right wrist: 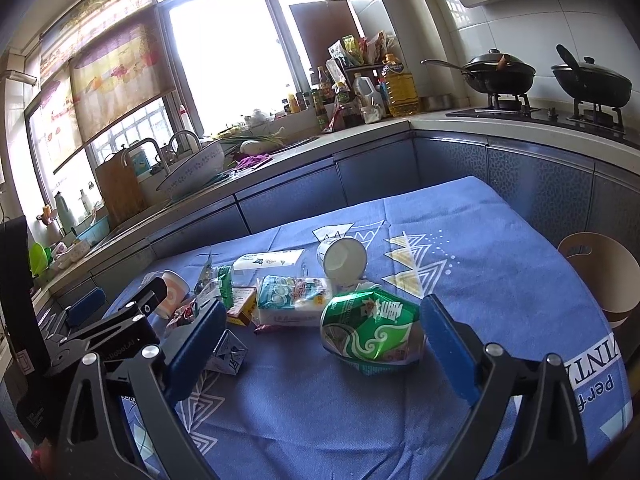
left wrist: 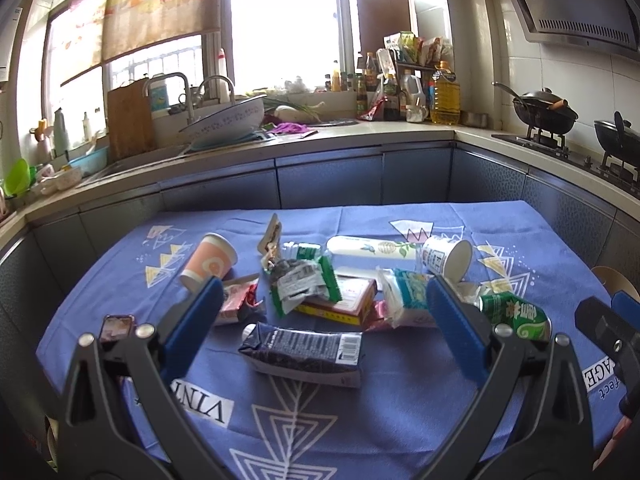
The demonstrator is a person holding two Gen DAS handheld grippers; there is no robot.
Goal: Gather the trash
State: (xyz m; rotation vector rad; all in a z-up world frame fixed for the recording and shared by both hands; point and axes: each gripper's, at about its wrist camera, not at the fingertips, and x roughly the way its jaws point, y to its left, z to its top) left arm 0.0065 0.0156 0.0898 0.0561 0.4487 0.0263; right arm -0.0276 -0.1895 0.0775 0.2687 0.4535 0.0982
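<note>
On a blue-clothed worktop, litter lies heaped: a dented green can sits between the right gripper's spread jaws, empty too the left's. Light, slick, crushable; best squeezed across its middle.

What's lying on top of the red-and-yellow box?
A green-and-clear snack wrapper drapes over the red-and-yellow box, hiding its left part. Its underside isn't visible.

Home kitchen: sink, gas stove with woks, oil bottles, range hood.
</note>
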